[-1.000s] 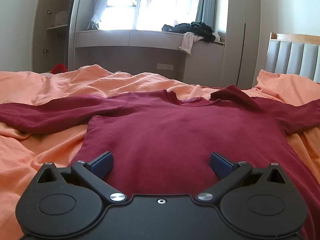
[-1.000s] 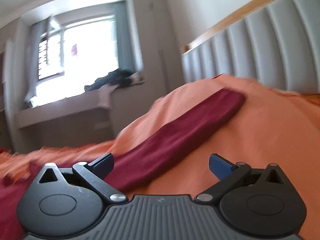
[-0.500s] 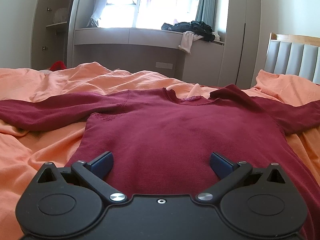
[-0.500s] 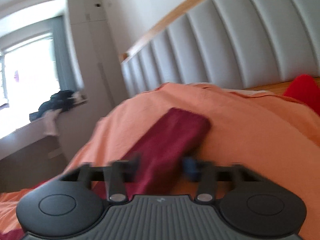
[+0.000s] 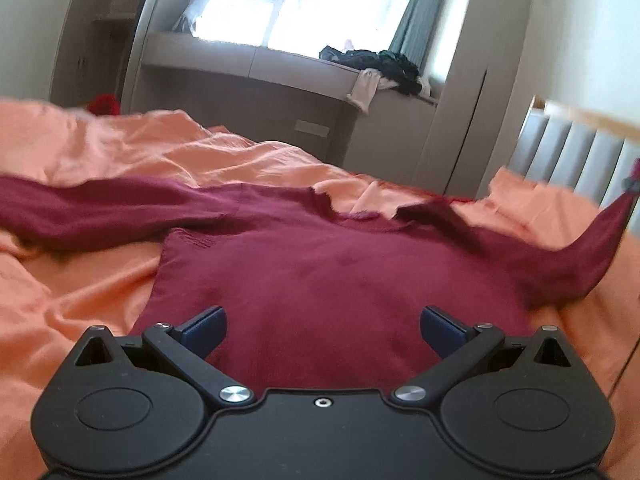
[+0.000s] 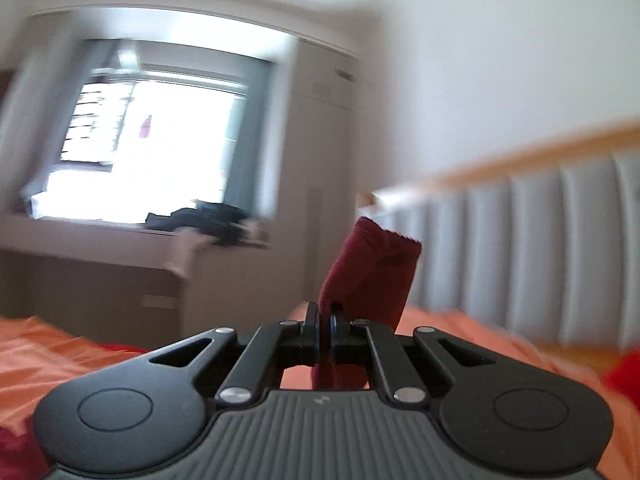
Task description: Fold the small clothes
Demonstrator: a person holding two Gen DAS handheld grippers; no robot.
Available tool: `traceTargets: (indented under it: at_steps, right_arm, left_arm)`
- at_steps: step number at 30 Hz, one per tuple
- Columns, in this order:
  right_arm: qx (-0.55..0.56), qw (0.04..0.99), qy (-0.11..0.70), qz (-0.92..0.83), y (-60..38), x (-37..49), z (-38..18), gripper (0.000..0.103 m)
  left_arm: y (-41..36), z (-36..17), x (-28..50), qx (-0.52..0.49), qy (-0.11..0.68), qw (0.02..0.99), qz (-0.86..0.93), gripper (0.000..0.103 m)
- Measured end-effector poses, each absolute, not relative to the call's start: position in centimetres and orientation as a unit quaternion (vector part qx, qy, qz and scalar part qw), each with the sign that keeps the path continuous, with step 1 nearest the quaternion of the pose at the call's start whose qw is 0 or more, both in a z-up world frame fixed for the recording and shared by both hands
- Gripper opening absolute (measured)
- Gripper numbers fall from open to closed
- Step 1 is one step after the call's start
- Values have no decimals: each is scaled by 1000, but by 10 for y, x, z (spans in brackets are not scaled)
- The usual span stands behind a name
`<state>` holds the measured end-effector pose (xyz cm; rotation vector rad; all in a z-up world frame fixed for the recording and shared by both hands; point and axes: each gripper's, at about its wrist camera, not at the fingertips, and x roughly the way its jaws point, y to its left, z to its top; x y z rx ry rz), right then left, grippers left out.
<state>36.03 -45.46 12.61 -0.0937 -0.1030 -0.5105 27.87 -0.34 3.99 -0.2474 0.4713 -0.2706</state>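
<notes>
The dark red sweater [image 5: 344,276] lay spread flat, front down or up I could not tell, on the orange bedcover [image 5: 100,280], its neck opening towards the far window. Its left sleeve [image 5: 92,212] stretched out along the cover to the left. Its right sleeve [image 5: 588,256] was lifted off the bed at the right edge of my left camera's view, rising to a point where the cuff was held.

In my right camera the cuff [image 6: 372,272] stood up above the right gripper [image 6: 325,320], whose jaws were clenched tight on the sleeve cloth; the fabric came up between the pads and folded over above them, with more of it hanging below. That view was blurred, so I could not make out the knit or the cuff's edge clearly.

My left gripper [image 5: 322,330] hovered low over the near hem of the sweater with its blue-tipped fingers [image 5: 204,326] spread wide apart and nothing between them; the pads did not seem to press on the cloth.

Farther out, the grey padded headboard [image 6: 540,248] with its wooden top rail stood at the right. A bright window [image 5: 300,0] with a grey curtain sat at the far side above a long built-in ledge [image 5: 256,60], and a heap of dark clothes [image 5: 380,64] lay on that ledge with a pale garment hanging over its edge. A small red thing [image 5: 104,103] showed beyond the bedcover at the far left, too small to identify.
</notes>
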Motion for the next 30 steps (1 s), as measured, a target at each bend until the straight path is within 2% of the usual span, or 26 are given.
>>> traceTargets:
  at_steps: [6,11,19,24,30]
  right_arm:
    - [-147,973,-87,-154,-343,347,138,5]
    - [-196,975,-84,-64,-255,328,122,4]
    - [-319,944,-40,74,-131,285,53,4]
    - [-401,908,-19,116,-90,267,4,4]
    - [-443,883,10,153,-66,255,-29,5]
  left_arm:
    - [17,60,263,-127,194,966,-112,103]
    - [32,70,252,-114,166,976,-84,103]
    - [77,76,247,-191,144,971,-18,103]
    - [88,74,247,-206,138,969,-10,103]
    - [83,69,250,-207,142,968,-18,103]
